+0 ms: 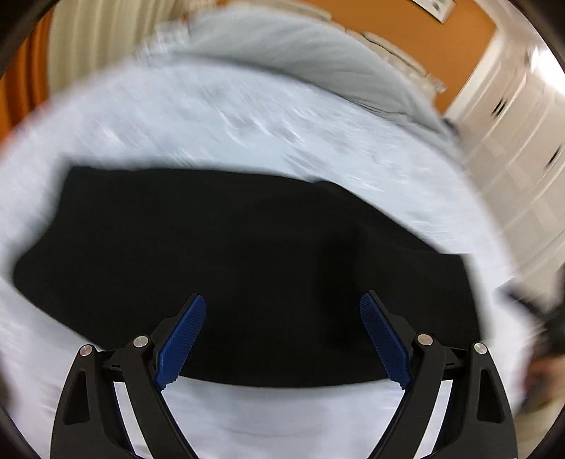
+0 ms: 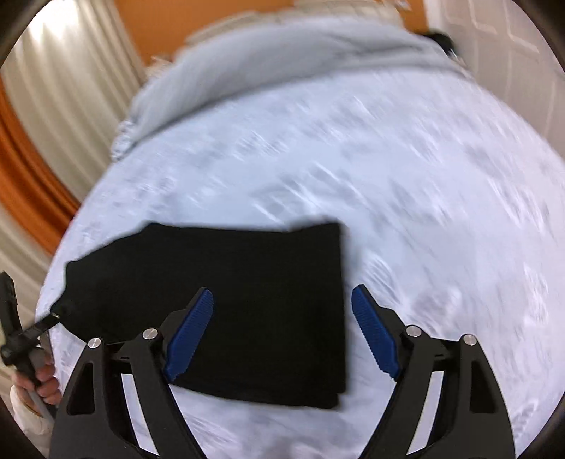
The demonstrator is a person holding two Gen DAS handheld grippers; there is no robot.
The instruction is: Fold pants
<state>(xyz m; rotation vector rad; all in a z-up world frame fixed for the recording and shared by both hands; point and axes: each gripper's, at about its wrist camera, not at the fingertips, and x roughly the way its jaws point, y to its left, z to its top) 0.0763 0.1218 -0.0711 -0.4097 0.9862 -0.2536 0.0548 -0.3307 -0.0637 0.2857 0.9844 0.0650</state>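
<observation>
The black pants [image 1: 247,261] lie folded into a flat rectangle on the white bed cover [image 1: 247,116]. My left gripper [image 1: 282,303] is open and empty, hovering over the near edge of the pants. In the right wrist view the pants [image 2: 254,303] show as a folded stack with the right edge straight. My right gripper [image 2: 282,298] is open and empty above the pants' right edge, with one finger over the cloth and the other over the bed cover [image 2: 423,212]. The left gripper's body [image 2: 21,335] and the hand holding it show at the far left, by the pants' left corner.
A grey pillow or duvet [image 1: 300,46] lies at the head of the bed. An orange wall [image 1: 423,31], white curtains [image 2: 70,70] and white closet doors [image 1: 512,141] surround the bed. Both views are blurred by motion.
</observation>
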